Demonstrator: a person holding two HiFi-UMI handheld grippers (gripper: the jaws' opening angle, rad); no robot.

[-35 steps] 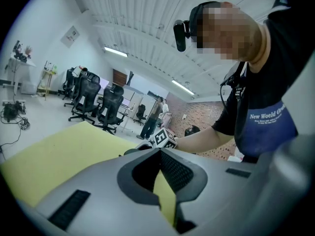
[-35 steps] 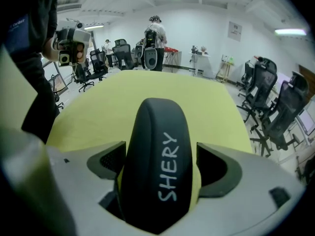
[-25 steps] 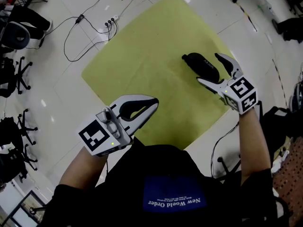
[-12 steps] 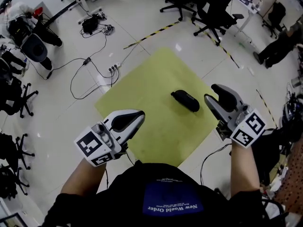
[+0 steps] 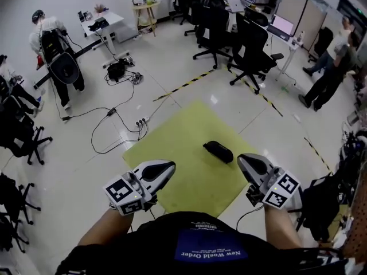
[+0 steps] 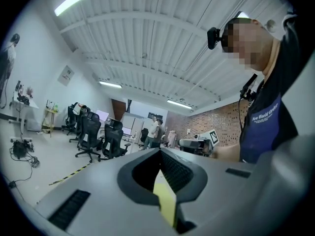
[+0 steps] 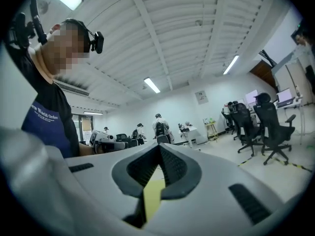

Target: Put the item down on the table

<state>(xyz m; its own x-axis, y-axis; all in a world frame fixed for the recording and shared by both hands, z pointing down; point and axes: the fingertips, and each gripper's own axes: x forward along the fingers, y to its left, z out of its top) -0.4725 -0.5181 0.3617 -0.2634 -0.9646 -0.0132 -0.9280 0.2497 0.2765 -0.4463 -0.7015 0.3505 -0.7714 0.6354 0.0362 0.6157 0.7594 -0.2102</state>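
Note:
A black oblong case (image 5: 218,151) lies on the yellow-green mat (image 5: 183,171) on the floor, with nothing touching it. My left gripper (image 5: 168,165) hovers high over the mat's near edge, to the case's left, jaws shut and empty. My right gripper (image 5: 241,158) hangs to the case's right, well above it. Its jaws have just been closing and nothing is between them. In the left gripper view the left gripper (image 6: 160,151) points level across the room, tips together. The right gripper (image 7: 160,146) in its own view does the same.
Black office chairs (image 5: 252,44) stand beyond the mat by desks with monitors (image 5: 281,24). Cables and a power strip (image 5: 137,122) trail on the tiled floor at left. Striped tape (image 5: 189,85) crosses the floor. People stand at far left (image 5: 54,44) and far right (image 5: 332,73).
Both grippers have risen away from the mat. The right gripper's jaws, open at the black case a second ago, are now shut and empty. The case stays on the mat.

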